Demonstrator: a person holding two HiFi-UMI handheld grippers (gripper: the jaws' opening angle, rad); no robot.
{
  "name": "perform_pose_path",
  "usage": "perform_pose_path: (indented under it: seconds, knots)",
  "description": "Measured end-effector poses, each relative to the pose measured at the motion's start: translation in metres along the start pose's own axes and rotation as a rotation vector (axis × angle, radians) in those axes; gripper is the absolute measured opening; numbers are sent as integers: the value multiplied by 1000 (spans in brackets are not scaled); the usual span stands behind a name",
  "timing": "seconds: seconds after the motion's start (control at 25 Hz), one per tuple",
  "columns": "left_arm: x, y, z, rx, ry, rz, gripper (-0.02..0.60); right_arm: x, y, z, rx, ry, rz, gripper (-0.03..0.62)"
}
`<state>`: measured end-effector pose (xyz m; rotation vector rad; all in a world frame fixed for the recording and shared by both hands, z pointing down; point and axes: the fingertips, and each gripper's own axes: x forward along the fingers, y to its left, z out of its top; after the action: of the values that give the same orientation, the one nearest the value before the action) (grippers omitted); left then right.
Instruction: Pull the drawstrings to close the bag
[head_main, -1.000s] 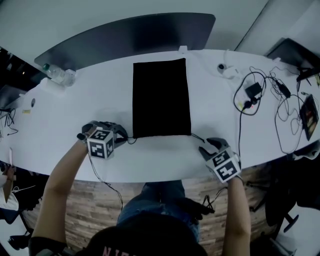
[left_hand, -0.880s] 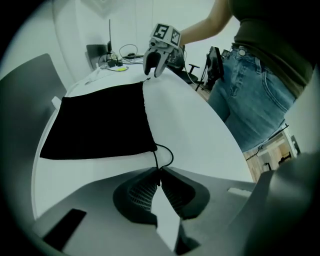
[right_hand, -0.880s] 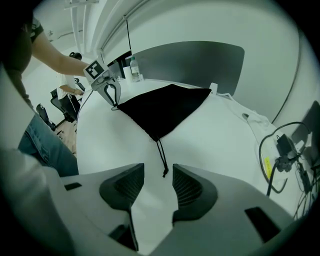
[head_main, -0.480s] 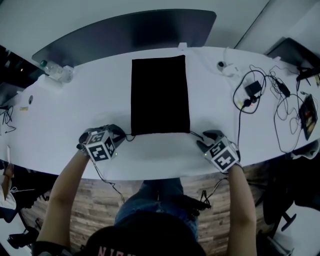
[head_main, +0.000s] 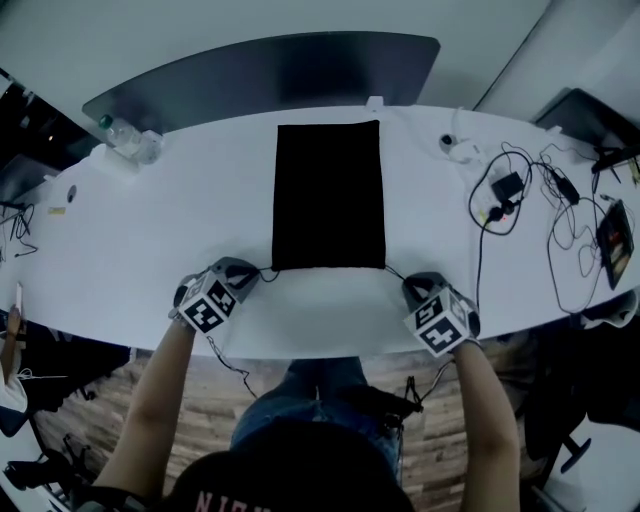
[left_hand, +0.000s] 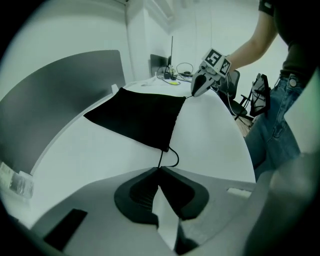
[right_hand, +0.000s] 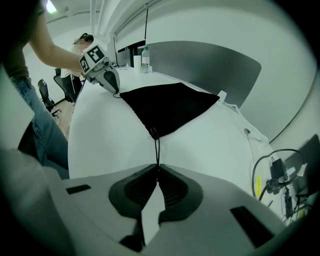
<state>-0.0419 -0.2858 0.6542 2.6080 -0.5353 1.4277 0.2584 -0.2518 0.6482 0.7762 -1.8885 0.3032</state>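
Note:
A flat black drawstring bag (head_main: 329, 195) lies in the middle of the white table (head_main: 180, 210), its mouth toward me. At the bag's near left corner, my left gripper (head_main: 252, 275) is shut on the left drawstring (left_hand: 167, 159), which loops out from that corner. At the near right corner, my right gripper (head_main: 408, 285) has its jaws closing, pads pressed on the right drawstring (right_hand: 157, 150). That cord runs straight from the bag (right_hand: 167, 105) into the jaw tips. Each gripper view shows the other gripper across the bag.
A water bottle (head_main: 125, 138) stands at the back left by the grey partition (head_main: 270, 70). Tangled cables and a charger (head_main: 505, 190) lie at the right, with a small white device (head_main: 455, 143) nearby. The table's front edge runs just under both grippers.
Both grippers have moved in to the bag's near corners. The right jaws have gone from wide open to closed on the right cord. The left stays closed on its cord.

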Motion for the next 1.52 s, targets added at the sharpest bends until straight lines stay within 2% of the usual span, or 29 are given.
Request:
perform_pose_path:
  seconds: [0.28,0.48,1.0,1.52]
  knots:
    - [-31,10,18,-188,-180,68,15,-30,-20,20,59,-99,-117,8]
    - [-55,27,28,-258,-265,157,15,-47,-33,30,96,-152,-187,8]
    - [-105,65,45,-344,-394,325,15,-88,-61,59,185,-290,-353,8]
    - [-146,106,64,-325,-450,447,15,-122,-93,91,219,-376,-452,9]
